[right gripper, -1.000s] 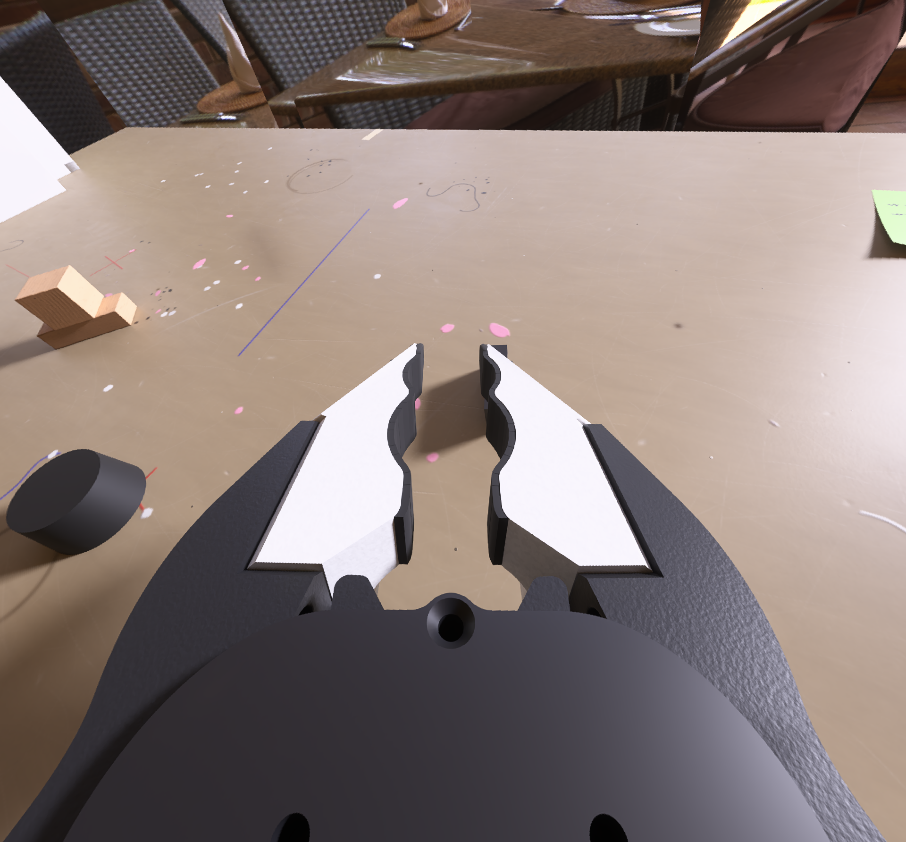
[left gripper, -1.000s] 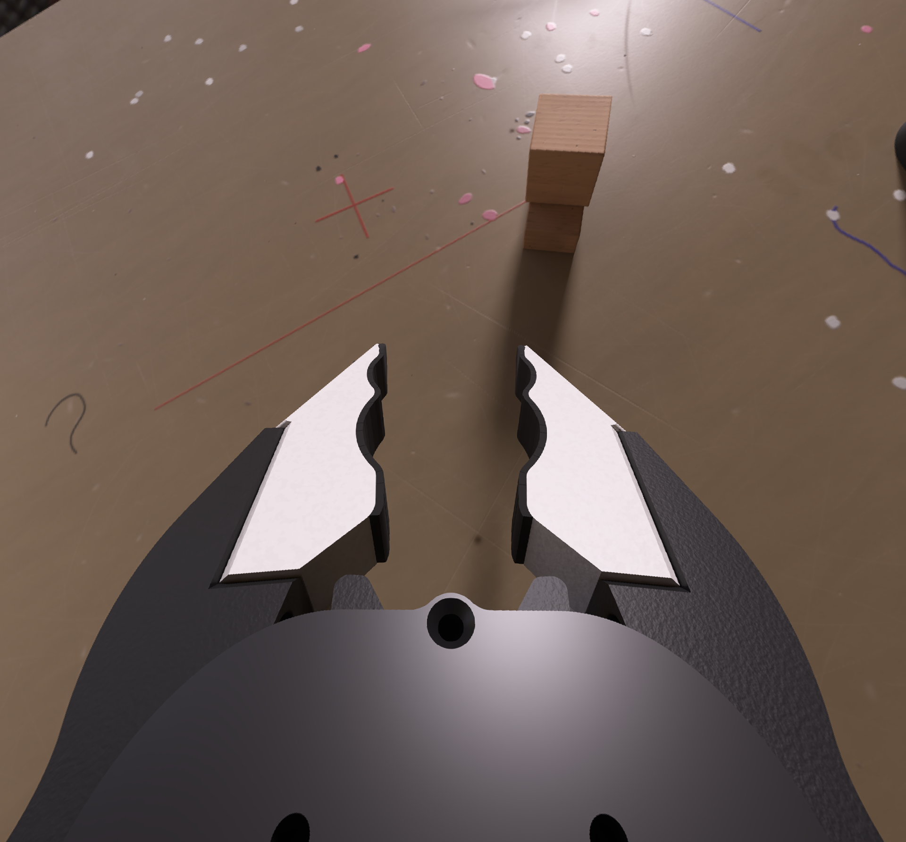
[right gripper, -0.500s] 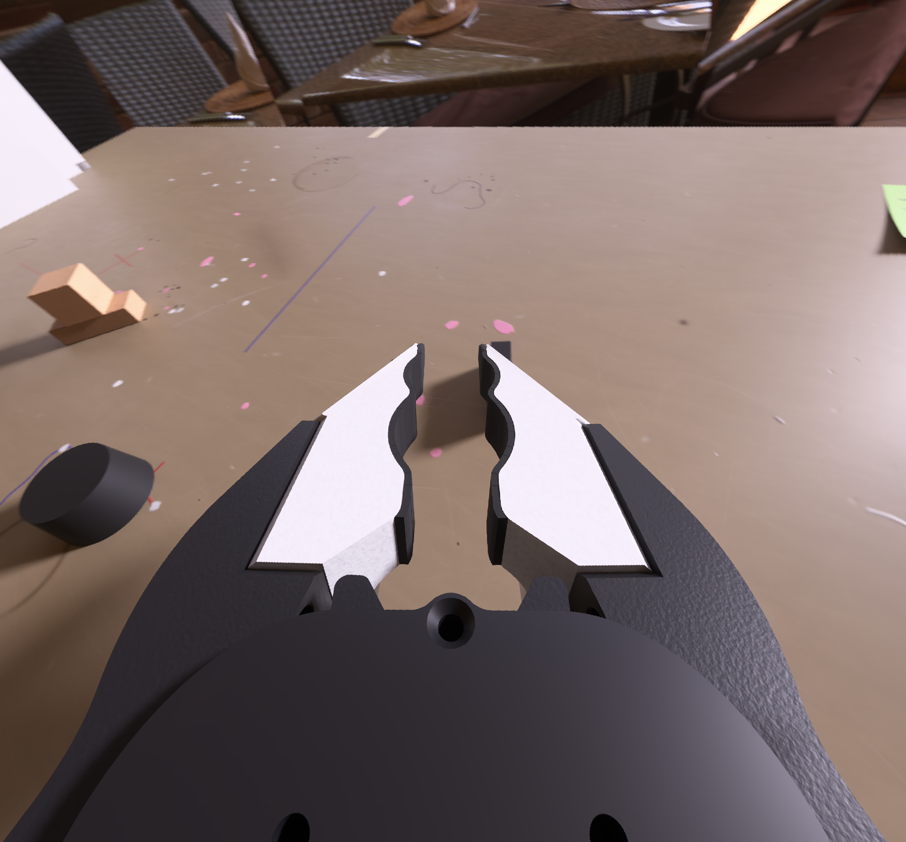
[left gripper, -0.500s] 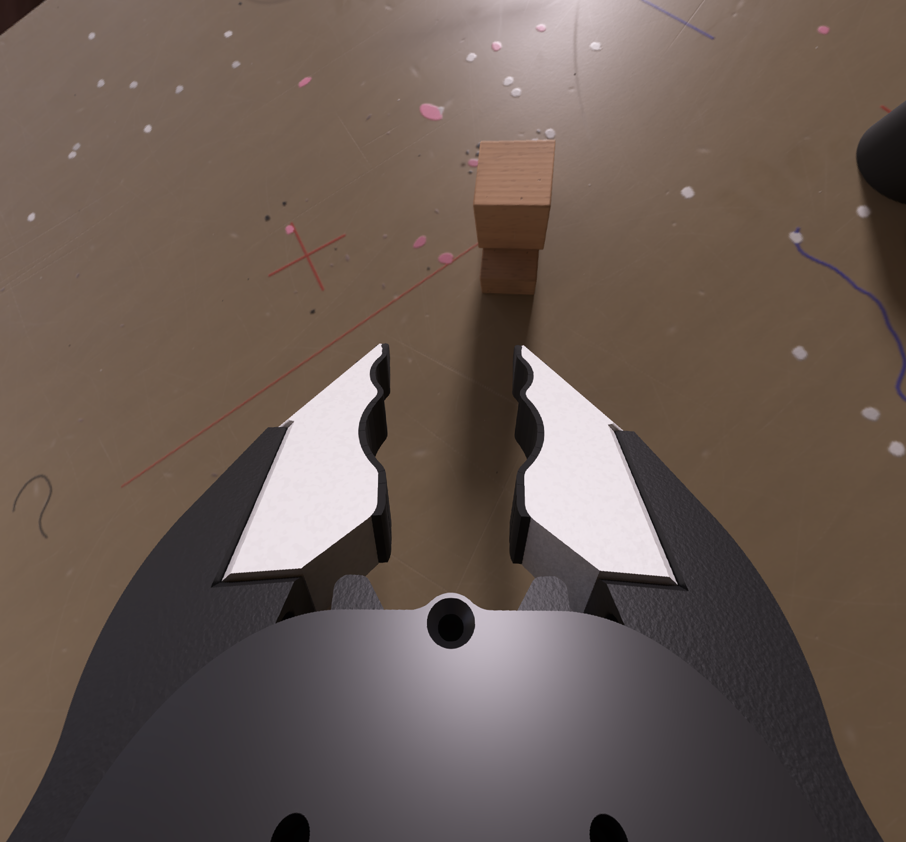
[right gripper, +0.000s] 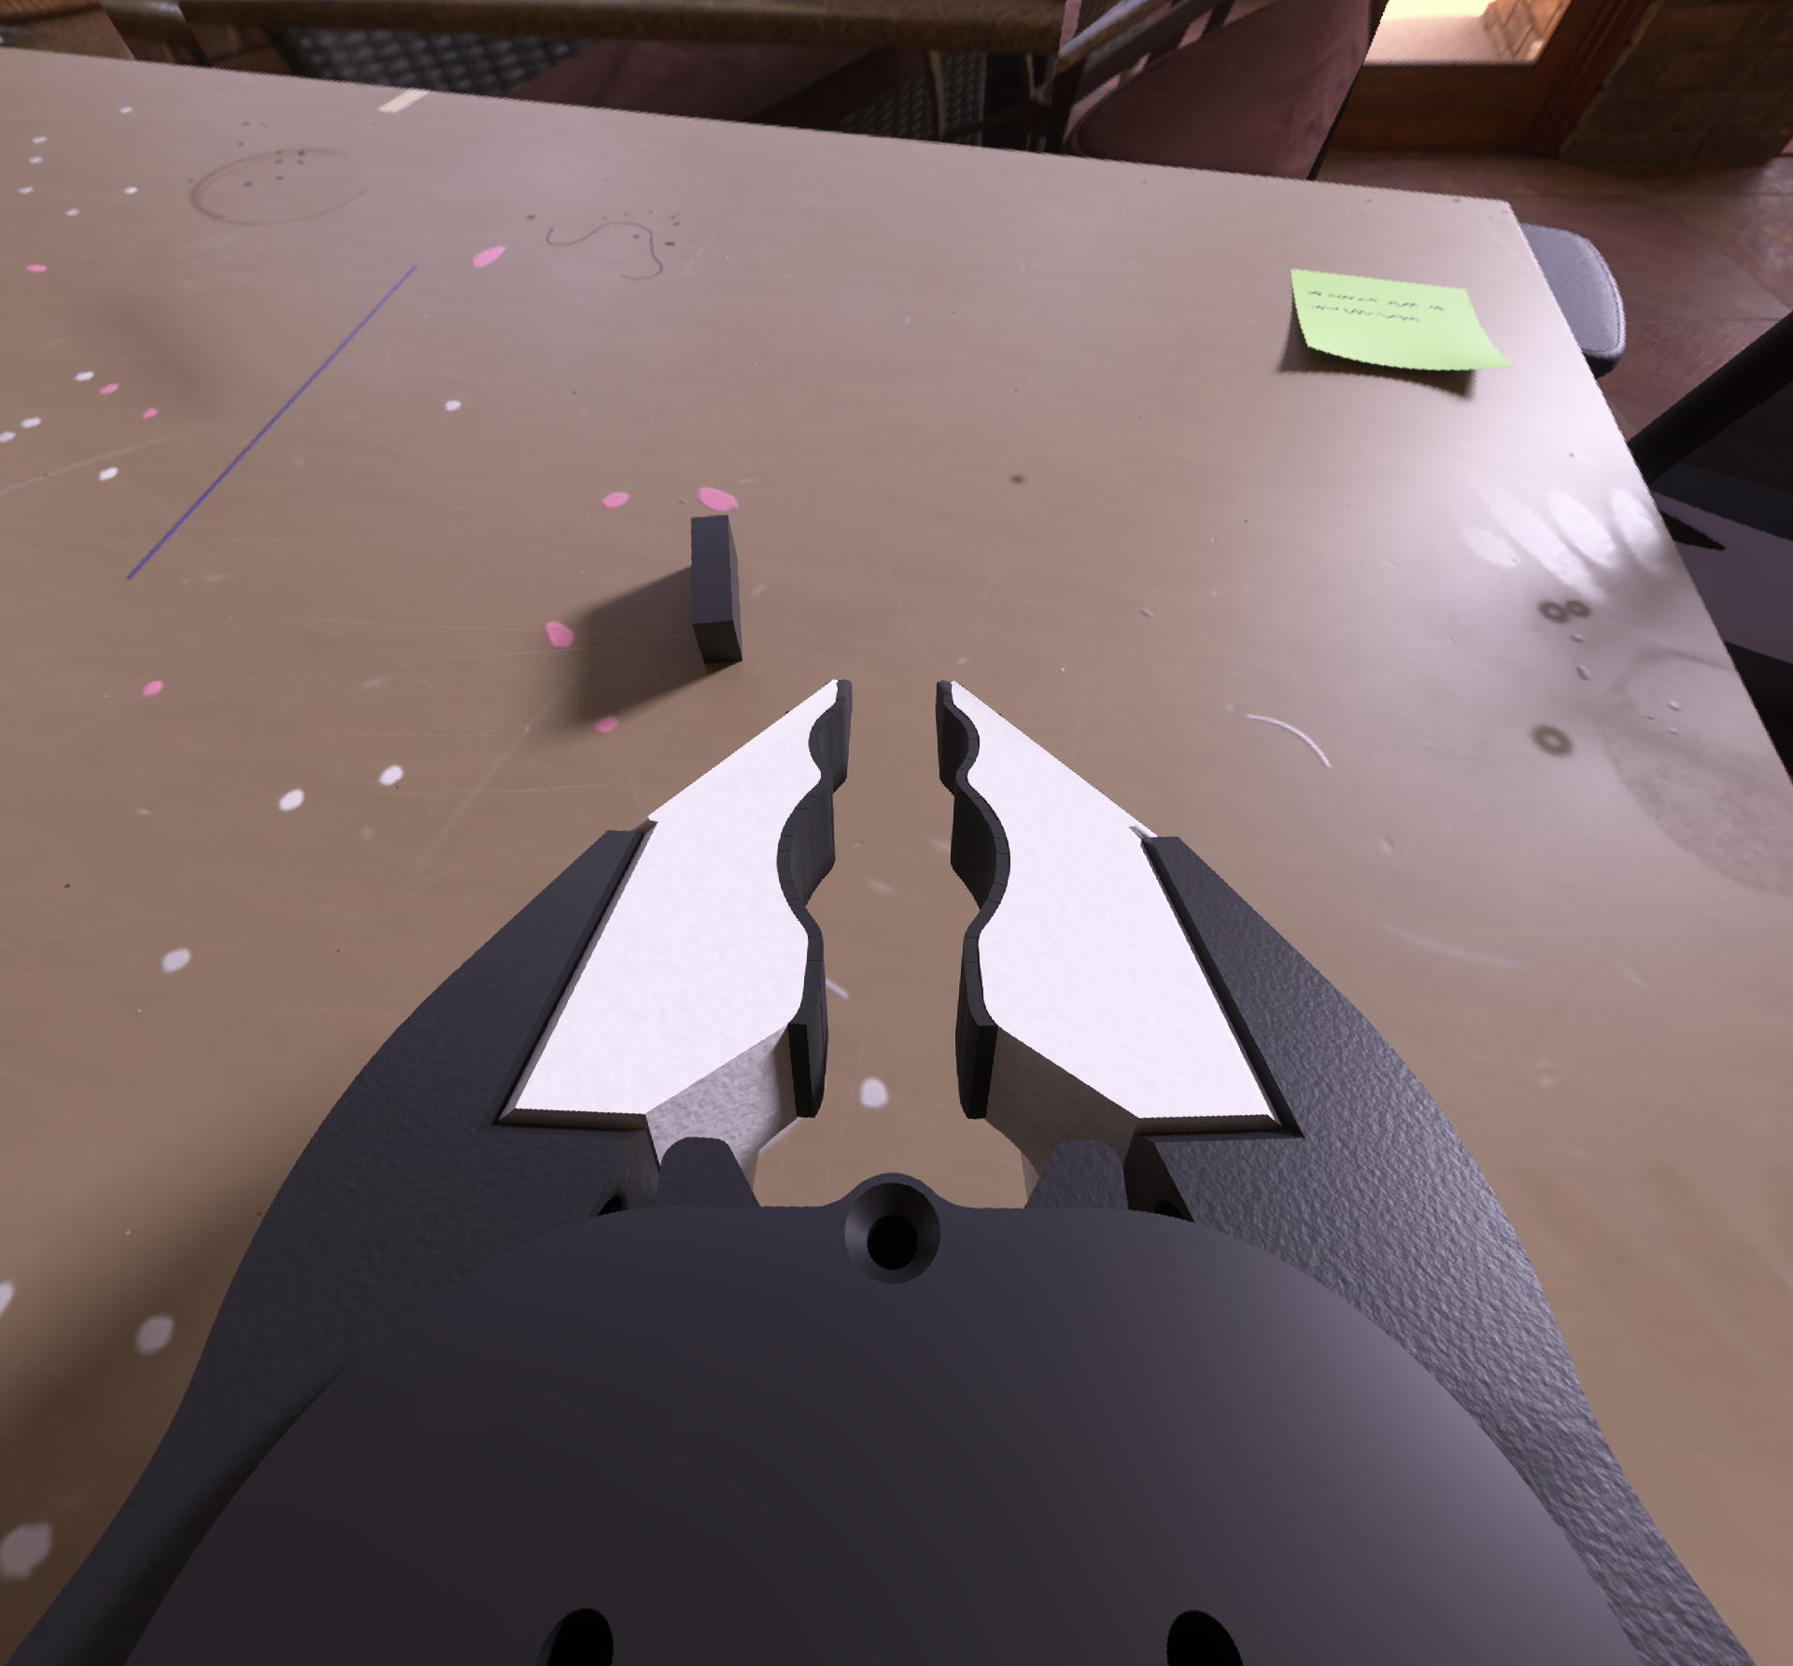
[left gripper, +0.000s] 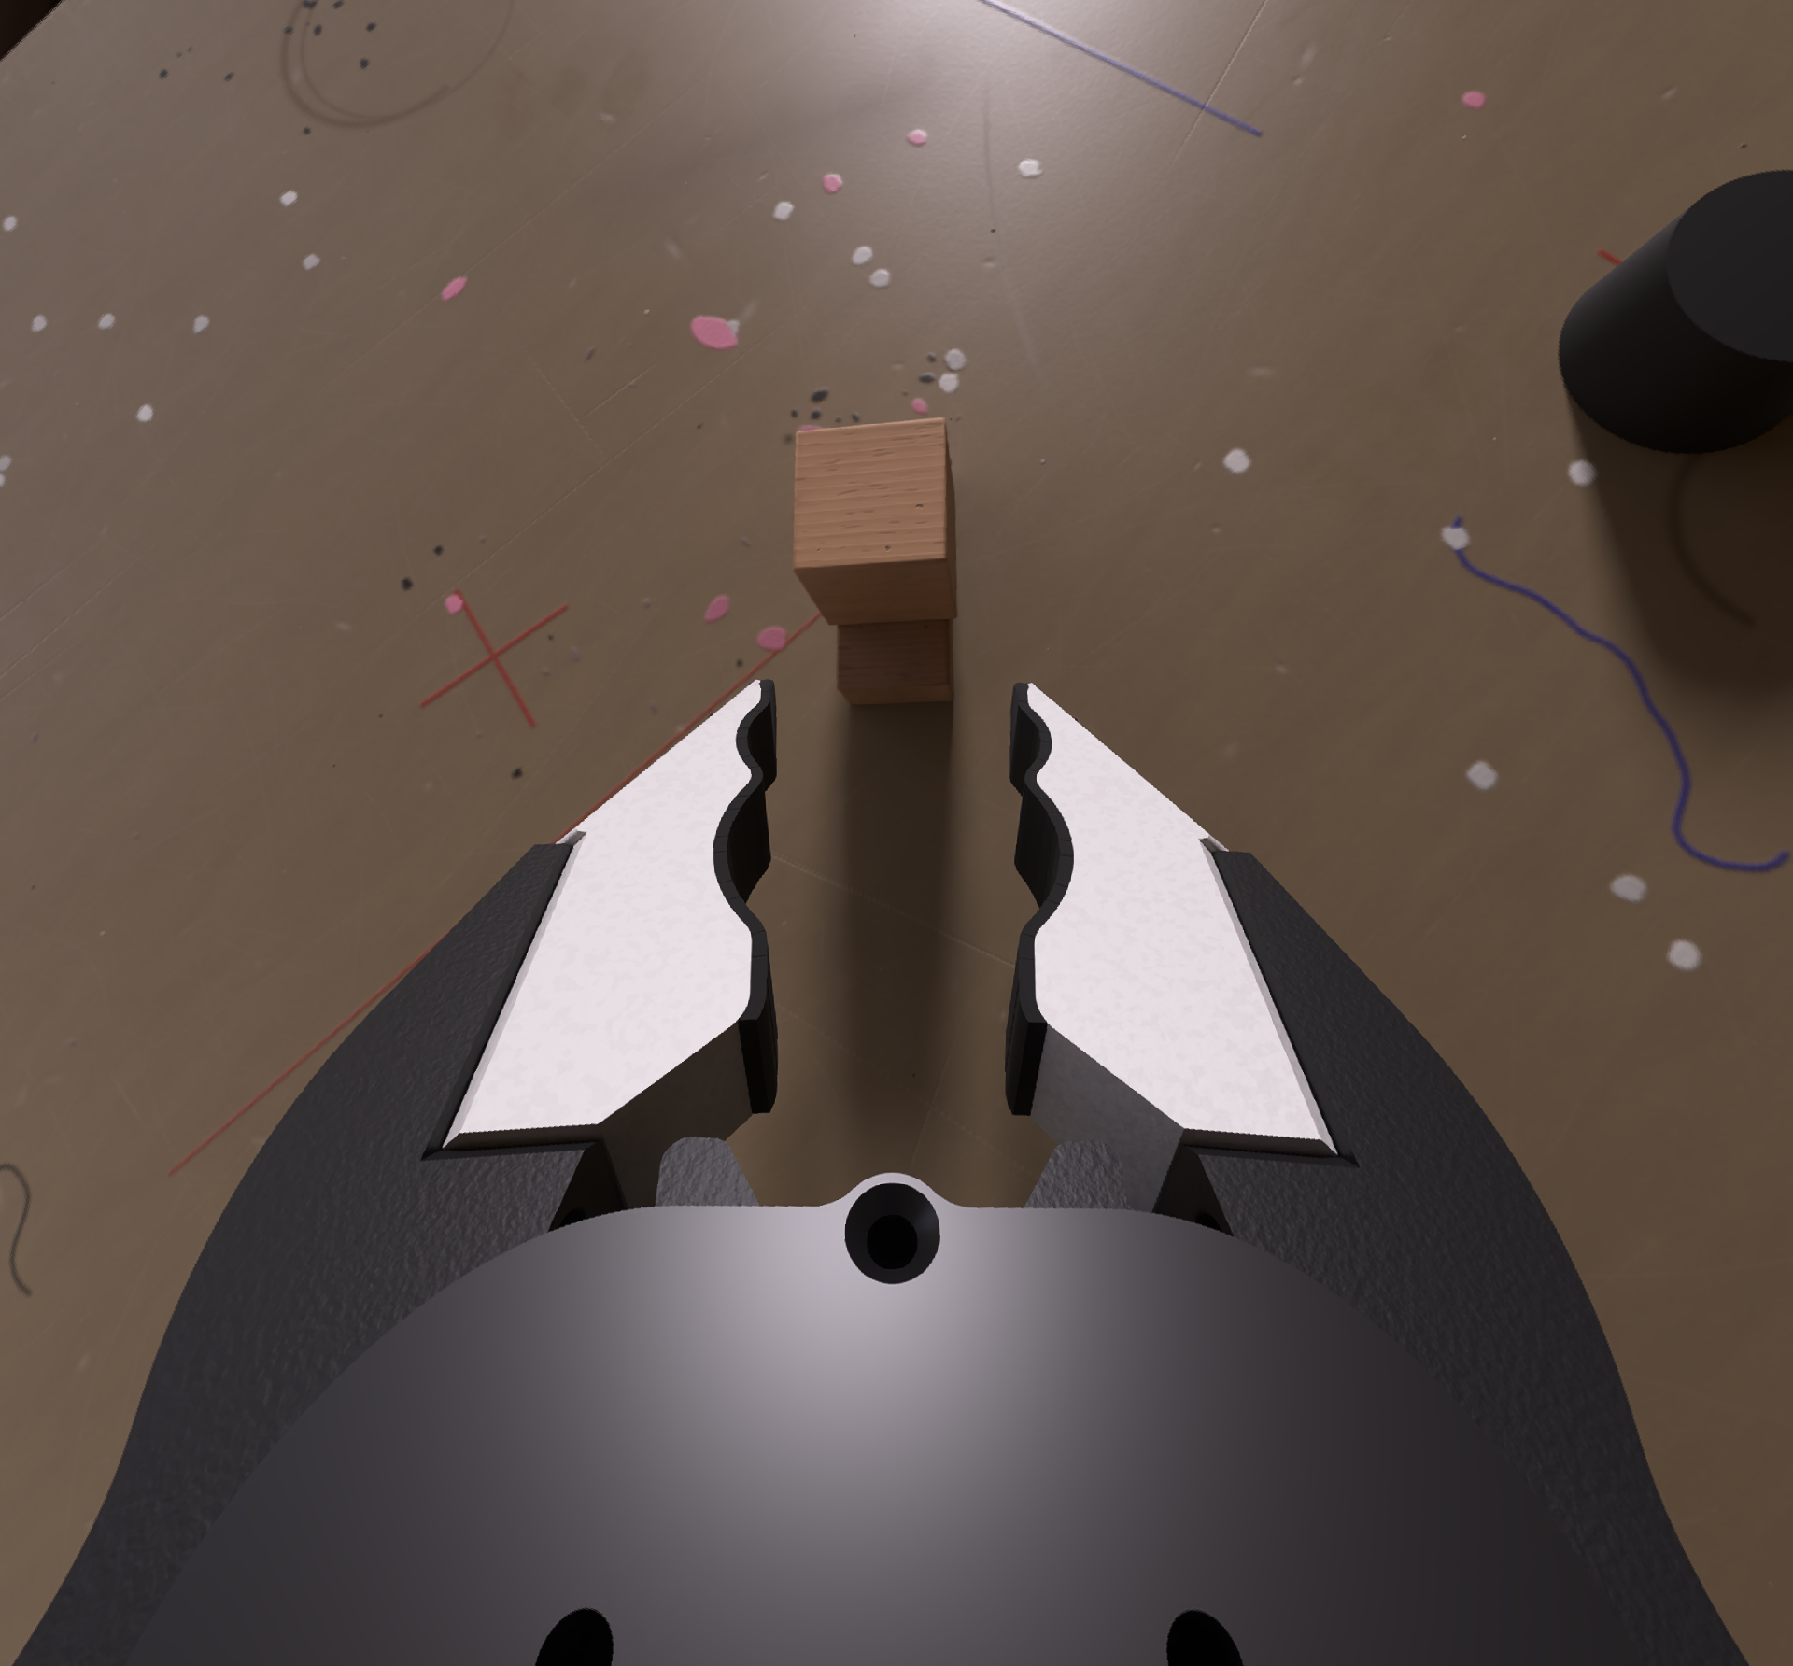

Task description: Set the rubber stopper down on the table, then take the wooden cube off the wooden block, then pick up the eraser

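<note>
Left tool: jaws wide, empty, poised above the counter, just short of the wooden cube, which sits atop the wooden block.
Rubber stopper: on its side, far right.
Right tool: jaws narrowly parted, empty.
Eraser: on edge, ahead and left of the right tool.
Green note: far right corner.
</note>
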Robot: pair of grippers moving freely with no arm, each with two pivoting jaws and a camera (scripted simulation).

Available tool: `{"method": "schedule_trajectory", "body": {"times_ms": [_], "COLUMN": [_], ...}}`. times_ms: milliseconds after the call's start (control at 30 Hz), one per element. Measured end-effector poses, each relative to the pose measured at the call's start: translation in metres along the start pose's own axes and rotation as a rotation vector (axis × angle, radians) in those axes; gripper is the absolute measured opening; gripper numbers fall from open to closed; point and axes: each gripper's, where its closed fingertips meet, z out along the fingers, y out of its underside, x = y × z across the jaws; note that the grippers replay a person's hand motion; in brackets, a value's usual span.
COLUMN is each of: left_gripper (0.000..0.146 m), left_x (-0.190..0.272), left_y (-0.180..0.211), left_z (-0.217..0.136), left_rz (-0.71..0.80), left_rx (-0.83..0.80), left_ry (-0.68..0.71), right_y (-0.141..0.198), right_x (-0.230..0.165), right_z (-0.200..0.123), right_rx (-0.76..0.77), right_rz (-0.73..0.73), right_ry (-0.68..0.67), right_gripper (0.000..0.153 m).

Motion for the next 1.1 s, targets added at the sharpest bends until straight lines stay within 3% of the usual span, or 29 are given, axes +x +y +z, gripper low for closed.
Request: {"method": "schedule_trajectory", "body": {"times_ms": [1100], "left_gripper": [0.040], "left_x": [0.001], "left_y": [-0.025], "left_z": [0.020], "left_rz": [0.003], "left_rx": [0.030], "left_ry": [-0.028], "right_y": [0.004], "right_x": [-0.005], "right_z": [0.017], "right_rx": [-0.063], "right_rz": [-0.043], "right_ry": [-0.065], "right_gripper": [0.016]}}
